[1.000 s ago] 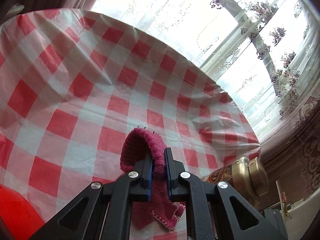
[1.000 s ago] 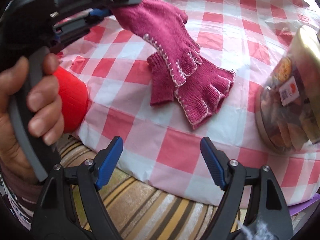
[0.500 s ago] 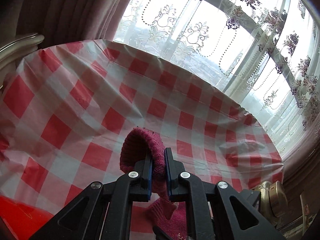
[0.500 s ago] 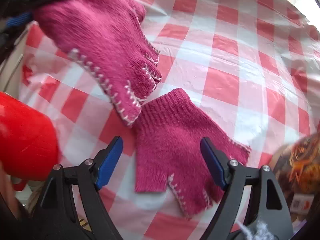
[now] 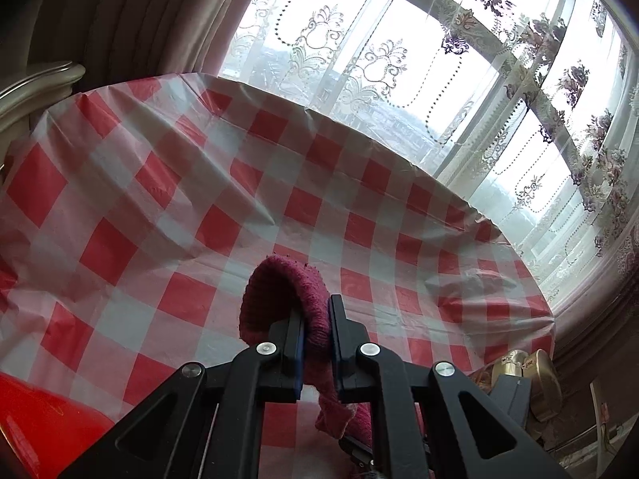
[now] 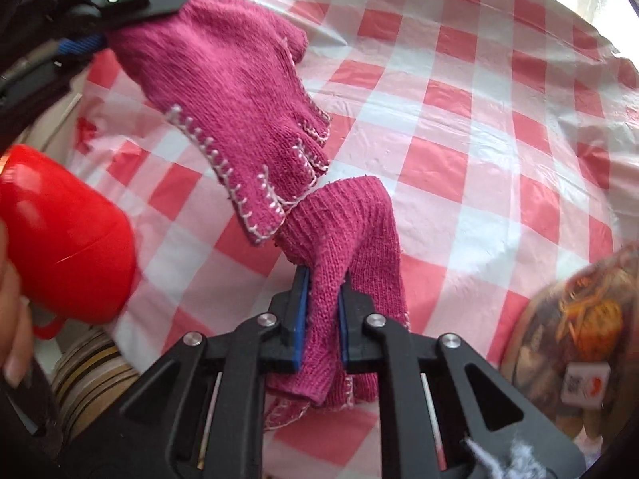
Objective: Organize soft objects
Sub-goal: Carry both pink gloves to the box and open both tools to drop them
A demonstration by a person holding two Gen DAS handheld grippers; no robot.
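Observation:
Two magenta fingerless knit gloves with white stitching. My left gripper (image 5: 316, 315) is shut on the cuff of the first glove (image 5: 285, 289) and holds it above the checked tablecloth; in the right wrist view this glove (image 6: 235, 92) hangs from the left gripper (image 6: 102, 26) at upper left. My right gripper (image 6: 324, 283) is shut on the second glove (image 6: 351, 231), gripping it near the middle with the cuff standing up and the finger end bunched below the jaws.
A red-and-white checked tablecloth (image 6: 479, 127) covers a round table. A red cup (image 6: 60, 235) sits at the left edge, also in the left wrist view (image 5: 36, 423). A gold-lidded jar (image 6: 579, 343) stands at the right. Lace curtains (image 5: 439, 60) hang behind the table.
My right gripper moved forward and closed on the second glove, which was lying flat. My left gripper rose a little with the first glove.

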